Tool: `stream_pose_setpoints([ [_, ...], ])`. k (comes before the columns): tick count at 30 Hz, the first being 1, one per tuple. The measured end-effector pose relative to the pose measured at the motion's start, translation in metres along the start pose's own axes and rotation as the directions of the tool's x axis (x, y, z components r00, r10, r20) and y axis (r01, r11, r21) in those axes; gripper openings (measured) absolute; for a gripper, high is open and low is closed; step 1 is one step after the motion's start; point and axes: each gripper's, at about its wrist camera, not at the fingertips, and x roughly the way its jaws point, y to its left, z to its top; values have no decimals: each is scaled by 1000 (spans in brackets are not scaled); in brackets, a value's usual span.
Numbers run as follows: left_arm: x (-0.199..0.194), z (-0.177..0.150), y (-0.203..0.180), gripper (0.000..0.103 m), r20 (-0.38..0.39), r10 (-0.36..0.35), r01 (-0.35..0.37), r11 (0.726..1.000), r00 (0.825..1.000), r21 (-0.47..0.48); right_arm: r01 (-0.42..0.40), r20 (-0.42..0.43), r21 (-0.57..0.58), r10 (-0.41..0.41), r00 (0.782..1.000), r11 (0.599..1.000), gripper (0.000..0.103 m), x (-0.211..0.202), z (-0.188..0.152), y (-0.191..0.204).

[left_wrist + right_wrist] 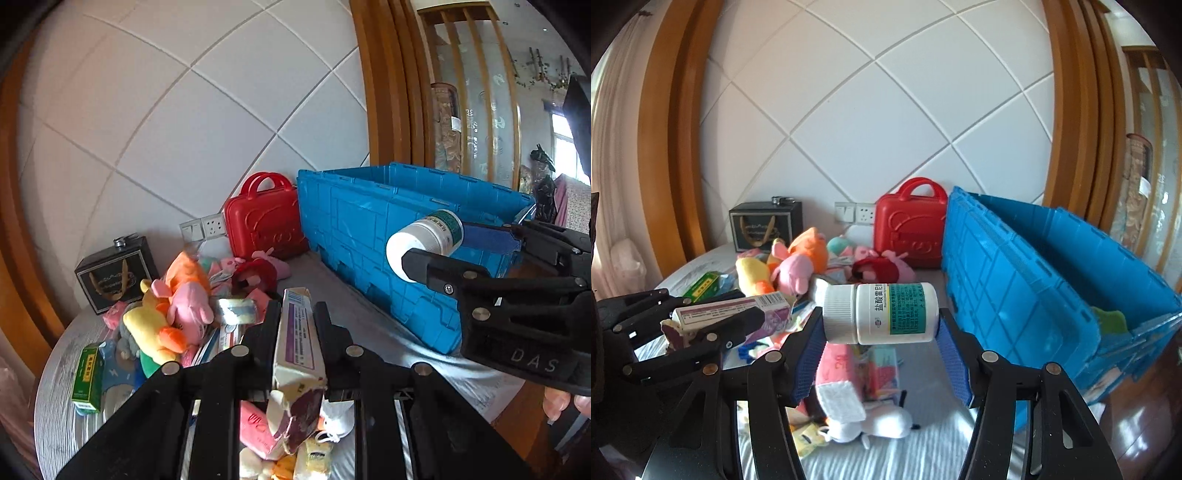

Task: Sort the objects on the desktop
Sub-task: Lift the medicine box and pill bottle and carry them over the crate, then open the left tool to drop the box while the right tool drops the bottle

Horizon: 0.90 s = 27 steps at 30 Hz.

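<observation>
My left gripper (295, 310) is shut on a flat white and purple medicine box (297, 339) with a torn near end, held edge-up above the pile; in the right wrist view that box (731, 310) and the left gripper (753, 306) show at the left. My right gripper (881, 314) is shut on a white pill bottle (886, 314) with a green label, lying sideways with its cap to the left between the blue pads. In the left wrist view the bottle (424, 240) and right gripper (454, 240) hang beside the blue crate (369, 229).
A heap of plush toys (798, 266), small boxes and packets covers the grey table (886, 458). The open blue crate (1034, 280) stands at the right, with something green inside. A red case (908, 229) and a black box (764, 225) stand against the wall.
</observation>
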Motion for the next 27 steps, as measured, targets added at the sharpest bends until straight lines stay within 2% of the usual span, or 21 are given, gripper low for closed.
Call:
stream_pose_setpoints([
  [6, 32, 56, -60, 18, 90, -17, 16, 1000, 996, 17, 71, 83, 2, -71, 994, 998, 58, -6, 26, -64],
  [13, 83, 131, -155, 18, 169, -46, 42, 999, 985, 27, 145, 135, 35, -149, 980, 989, 58, 1, 54, -185],
  [17, 114, 161, -213, 18, 142, -71, 66, 997, 987, 39, 184, 121, 60, -190, 974, 981, 58, 11, 59, -258],
  [20, 135, 171, -251, 18, 92, -51, 44, 996, 994, 82, 219, 90, 64, -224, 970, 974, 58, 20, 56, -303],
  [27, 161, 175, -287, 18, -4, -32, 33, 994, 999, 103, 229, 2, 121, -231, 973, 966, 58, 45, 30, -370],
])
